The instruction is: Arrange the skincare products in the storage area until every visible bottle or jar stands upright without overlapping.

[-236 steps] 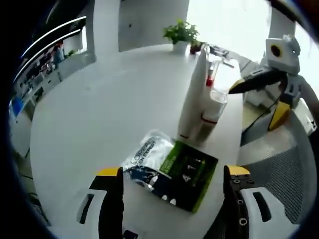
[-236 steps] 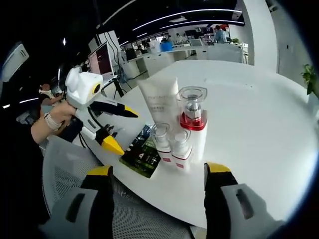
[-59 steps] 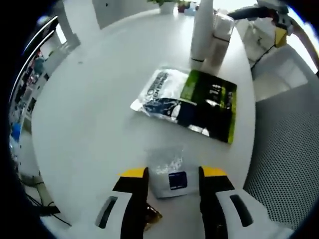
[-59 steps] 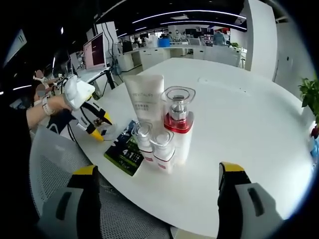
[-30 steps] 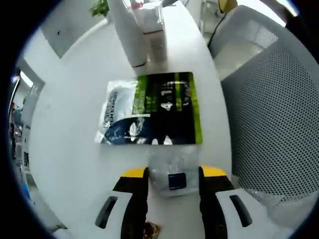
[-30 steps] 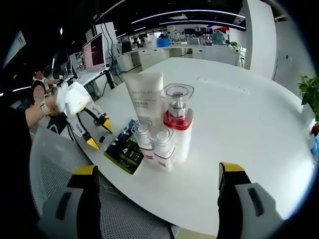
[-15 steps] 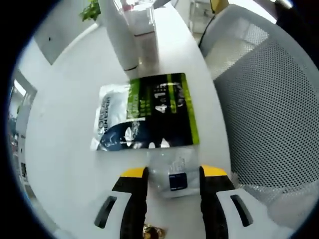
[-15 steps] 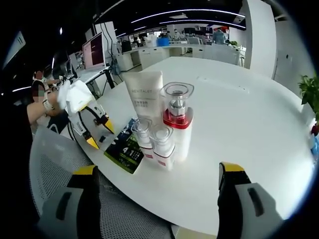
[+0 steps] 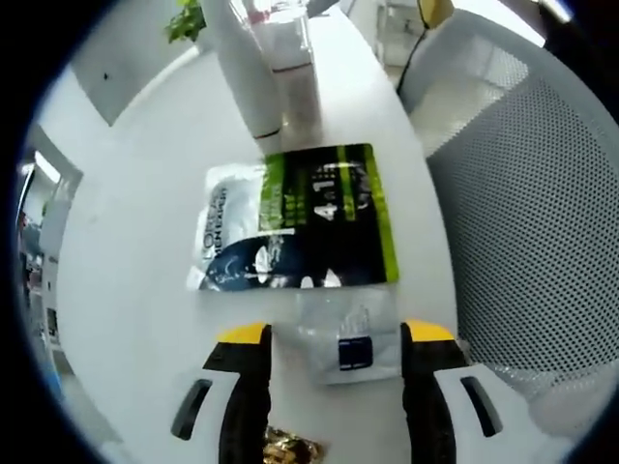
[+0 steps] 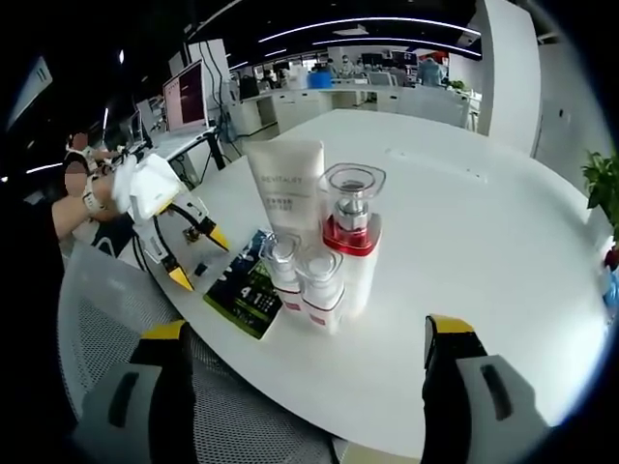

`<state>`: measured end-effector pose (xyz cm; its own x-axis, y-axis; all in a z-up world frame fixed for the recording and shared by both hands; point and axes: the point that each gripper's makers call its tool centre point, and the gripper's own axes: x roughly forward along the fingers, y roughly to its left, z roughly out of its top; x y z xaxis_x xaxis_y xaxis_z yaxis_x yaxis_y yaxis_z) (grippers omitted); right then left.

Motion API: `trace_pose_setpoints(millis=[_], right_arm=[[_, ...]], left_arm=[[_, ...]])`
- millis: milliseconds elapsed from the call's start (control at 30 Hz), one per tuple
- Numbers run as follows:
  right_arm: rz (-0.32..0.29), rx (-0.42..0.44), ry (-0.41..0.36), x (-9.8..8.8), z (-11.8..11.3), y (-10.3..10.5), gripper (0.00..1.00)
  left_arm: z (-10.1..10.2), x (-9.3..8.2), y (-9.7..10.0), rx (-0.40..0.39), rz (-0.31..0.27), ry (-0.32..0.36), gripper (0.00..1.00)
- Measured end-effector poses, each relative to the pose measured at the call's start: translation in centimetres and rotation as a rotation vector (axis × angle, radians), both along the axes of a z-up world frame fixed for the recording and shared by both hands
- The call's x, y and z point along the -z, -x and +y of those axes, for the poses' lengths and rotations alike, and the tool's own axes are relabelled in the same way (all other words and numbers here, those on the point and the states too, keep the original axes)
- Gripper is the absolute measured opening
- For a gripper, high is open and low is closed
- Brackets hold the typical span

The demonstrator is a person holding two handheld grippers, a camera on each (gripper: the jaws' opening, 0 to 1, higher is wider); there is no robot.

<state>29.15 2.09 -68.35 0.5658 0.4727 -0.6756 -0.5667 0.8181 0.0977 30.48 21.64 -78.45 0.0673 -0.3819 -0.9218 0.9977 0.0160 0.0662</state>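
Note:
In the left gripper view a small clear sachet with a blue label (image 9: pixel 350 340) lies flat on the white table (image 9: pixel 126 290), between the spread jaws of my left gripper (image 9: pixel 335 333), which is open. Just beyond it lie a silver packet (image 9: pixel 230 232) and a green packet (image 9: pixel 334 217), overlapping. Behind them stand a white tube (image 9: pixel 250 77) and a bottle (image 9: pixel 295 68). In the right gripper view the white tube (image 10: pixel 285 193), a red-and-clear pump bottle (image 10: pixel 353 237) and two small bottles (image 10: pixel 285 266) (image 10: pixel 322 282) stand upright in a tight group. My right gripper (image 10: pixel 314 333) hangs wide open in front of them, holding nothing.
A grey mesh chair (image 9: pixel 527 193) sits against the table edge by the packets. A potted plant (image 9: pixel 189 14) stands at the far side. A hand holds the left gripper (image 10: pixel 201 261) over the table rim. Office desks and monitors (image 10: pixel 189 97) lie beyond.
The left gripper's jaws have spread apart and let go of the clear sachet, which now lies on the table by the packets. The right gripper has stayed put, open.

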Motion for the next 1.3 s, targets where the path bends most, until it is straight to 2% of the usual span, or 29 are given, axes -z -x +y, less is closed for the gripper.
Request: trace_pose_setpoints(millis=[67, 233, 467, 600, 733, 867, 1000, 1200, 1300], right_arm=[[0.004, 0.001, -0.001, 0.0, 0.0, 0.1, 0.99], [0.001, 0.002, 0.001, 0.0, -0.1, 0.1, 0.99], [-0.015, 0.005, 0.001, -0.4, -0.2, 0.0, 0.99], [-0.021, 0.004, -0.002, -0.5, 0.0, 0.1, 0.99], [-0.025, 0.004, -0.003, -0.6, 0.1, 0.3, 0.99], [-0.035, 0.006, -0.009, -0.8, 0.2, 0.2, 0.99], [-0.052, 0.008, -0.007, -1.1, 0.2, 0.1, 0.99], [-0.075, 0.0, -0.01, -1.8, 0.5, 0.0, 0.99], [-0.09, -0.016, -0.005, -2.1, 0.9, 0.0, 0.99]], left_arm=[[0.1, -0.1, -0.5, -0.036, -0.026, 0.006, 0.61], [0.5, 0.2, -0.2, -0.086, -0.013, 0.015, 0.77], [1.1, 0.1, -0.5, -0.168, -0.022, 0.045, 0.82], [1.5, 0.2, -0.5, -0.211, -0.032, 0.042, 0.91], [2.1, -0.1, -1.0, -0.255, -0.067, 0.057, 0.94], [1.9, -1.2, -1.1, -0.363, -0.031, 0.157, 0.96], [2.2, -3.0, -1.9, -0.452, -0.053, 0.238, 0.97], [2.7, -5.5, -2.5, -0.534, -0.083, 0.343, 0.97], [3.2, -7.3, -2.7, -0.596, -0.1, 0.42, 0.97]])
